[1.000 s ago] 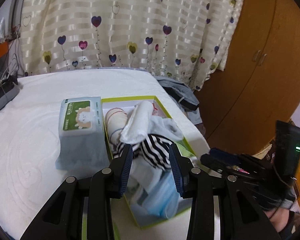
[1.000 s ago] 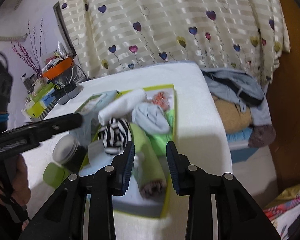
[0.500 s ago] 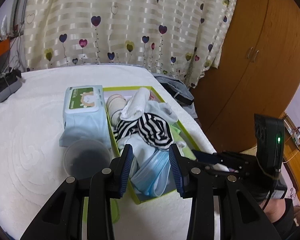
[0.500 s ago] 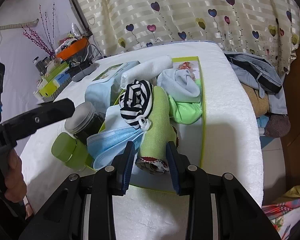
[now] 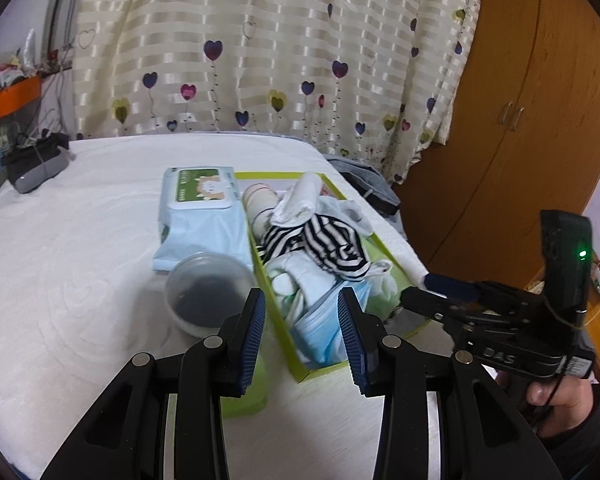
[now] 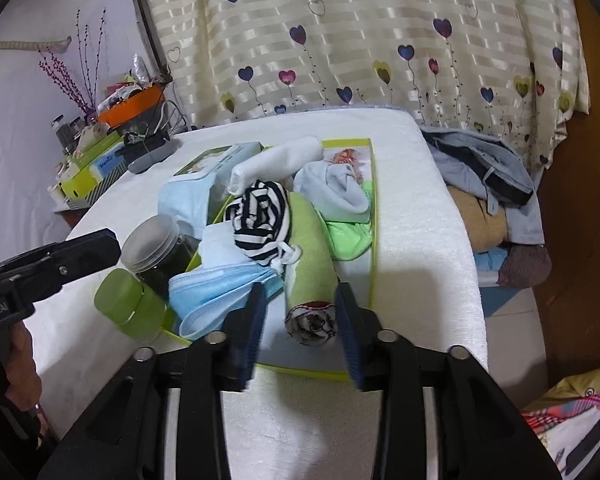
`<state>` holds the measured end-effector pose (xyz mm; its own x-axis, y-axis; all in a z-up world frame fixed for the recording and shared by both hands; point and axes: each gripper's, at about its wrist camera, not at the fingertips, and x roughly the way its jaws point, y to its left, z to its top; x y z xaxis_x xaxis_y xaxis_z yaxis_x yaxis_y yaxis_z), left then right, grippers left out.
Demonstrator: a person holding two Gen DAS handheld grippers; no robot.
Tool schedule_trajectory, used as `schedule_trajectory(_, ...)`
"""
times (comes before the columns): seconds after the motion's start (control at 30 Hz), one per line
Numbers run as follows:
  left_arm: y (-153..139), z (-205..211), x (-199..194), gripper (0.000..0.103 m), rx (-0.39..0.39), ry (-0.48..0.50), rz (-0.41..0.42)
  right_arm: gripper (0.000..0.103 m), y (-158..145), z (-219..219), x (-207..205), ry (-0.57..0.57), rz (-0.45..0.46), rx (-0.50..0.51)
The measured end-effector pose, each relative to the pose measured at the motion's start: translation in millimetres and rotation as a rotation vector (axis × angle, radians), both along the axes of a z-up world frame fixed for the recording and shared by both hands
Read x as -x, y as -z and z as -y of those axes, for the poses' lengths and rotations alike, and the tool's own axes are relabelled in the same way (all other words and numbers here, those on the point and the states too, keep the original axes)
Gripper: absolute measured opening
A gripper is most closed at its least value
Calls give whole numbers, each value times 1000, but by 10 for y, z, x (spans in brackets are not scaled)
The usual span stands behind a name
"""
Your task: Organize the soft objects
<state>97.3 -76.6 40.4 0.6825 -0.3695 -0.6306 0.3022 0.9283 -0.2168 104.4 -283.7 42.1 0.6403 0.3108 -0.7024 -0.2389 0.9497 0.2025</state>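
From where I sit, the soft things are piled in a lime-green tray [image 5: 296,364] on the white bedspread [image 5: 60,260]: a black-and-white striped cloth [image 5: 324,246] on top, a rolled white towel [image 5: 296,202] behind it, a pale blue face mask [image 5: 320,328] spilling over the near end. My left gripper [image 5: 302,324] hangs just short of the tray's near corner, jaws spread wide with nothing between them. Between it and the tray's left wall stand a clear-lidded jar [image 5: 208,292] and a green bottle [image 5: 248,392] half hidden behind my left finger; a pack of wet wipes [image 5: 198,216] lies flat against the tray's left side farther back. The left view also catches my right gripper [image 5: 424,300] reaching in from the right, level with the tray's near end, though I cannot read its opening there. The right wrist view settles that: the right gripper [image 6: 300,320] is wide apart and empty, its fingers straddling the end of a rolled green towel [image 6: 310,248] without touching it. Only this view shows that roll's patterned end, the light green garment [image 6: 348,236] and the grey-white cloth [image 6: 332,192] in the tray's right half, and the heap of clothes [image 6: 484,172] beside the bed. The jar [image 6: 156,248] and bottle [image 6: 124,300] crowd the tray's left edge, with the left gripper's finger [image 6: 72,256] just beside them.
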Motion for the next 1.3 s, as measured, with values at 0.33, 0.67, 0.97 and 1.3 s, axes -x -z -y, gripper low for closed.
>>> schedule_trajectory(0.33, 32, -133, 250, 36, -62, -92, 25, 54, -226, -266, 291, -30, 64, 36)
schedule_trajectory(0.67, 15, -213, 509, 36, -113, -138, 61, 54, -295, -547, 533, -64, 70, 72)
schedule_trajectory(0.97, -4, -241, 660, 36, -130, -153, 67, 54, -362, -665, 690, -35, 92, 102)
schedule_trajectory(1.3, 100, -202, 812, 36, -129, -118, 52, 54, -247, -762, 800, -35, 59, 120)
